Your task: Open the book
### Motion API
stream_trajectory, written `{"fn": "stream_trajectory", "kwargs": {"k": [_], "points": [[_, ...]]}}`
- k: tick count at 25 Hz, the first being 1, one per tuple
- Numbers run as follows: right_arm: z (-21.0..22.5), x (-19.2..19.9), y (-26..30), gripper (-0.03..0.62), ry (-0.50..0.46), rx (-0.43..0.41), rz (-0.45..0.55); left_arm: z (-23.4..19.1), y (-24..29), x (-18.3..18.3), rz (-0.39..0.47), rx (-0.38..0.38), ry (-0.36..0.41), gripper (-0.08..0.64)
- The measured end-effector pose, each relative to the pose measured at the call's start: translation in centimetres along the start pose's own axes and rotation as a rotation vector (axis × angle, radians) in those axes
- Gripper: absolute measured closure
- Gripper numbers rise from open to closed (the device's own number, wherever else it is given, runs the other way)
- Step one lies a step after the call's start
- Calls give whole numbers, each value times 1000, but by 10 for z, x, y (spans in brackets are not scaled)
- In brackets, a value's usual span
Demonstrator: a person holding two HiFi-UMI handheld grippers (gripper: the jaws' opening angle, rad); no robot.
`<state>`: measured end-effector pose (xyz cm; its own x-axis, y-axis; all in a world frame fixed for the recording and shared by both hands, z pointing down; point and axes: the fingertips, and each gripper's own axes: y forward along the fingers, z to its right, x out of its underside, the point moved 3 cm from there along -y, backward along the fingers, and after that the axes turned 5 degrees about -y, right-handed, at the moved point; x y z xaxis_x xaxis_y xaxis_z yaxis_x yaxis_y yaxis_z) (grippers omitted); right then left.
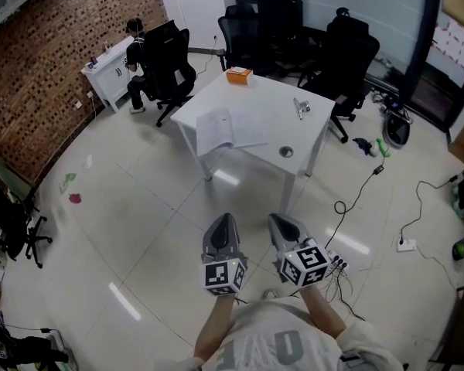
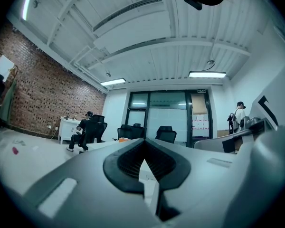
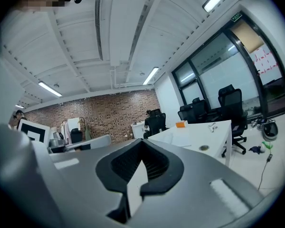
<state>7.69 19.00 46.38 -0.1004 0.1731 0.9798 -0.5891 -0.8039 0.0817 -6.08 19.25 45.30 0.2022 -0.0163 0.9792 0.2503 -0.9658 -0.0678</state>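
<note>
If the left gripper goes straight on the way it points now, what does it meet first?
Only air at first, then probably the white table, at its edge by the book; depth unclear.

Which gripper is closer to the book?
Left, slightly. The left gripper is short of the table, in line with the book; the right gripper is beside it, further right.

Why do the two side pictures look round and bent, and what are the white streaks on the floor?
Left gripper view and right gripper view: wide-angle lenses curve the ceiling beams and blacken the corners; the left tool and right tool, near the lens, look soft. Head view: the streaks on the floor look like reflected ceiling lights; the table and book stay sharp.
</note>
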Motion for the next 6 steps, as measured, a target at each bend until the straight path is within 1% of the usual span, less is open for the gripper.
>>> {"fn": "stream_trajectory", "kwargs": {"k": [6], "points": [[0, -2, 3, 591, 0, -9, 0, 2, 4, 0, -5, 1, 3, 546]]}}
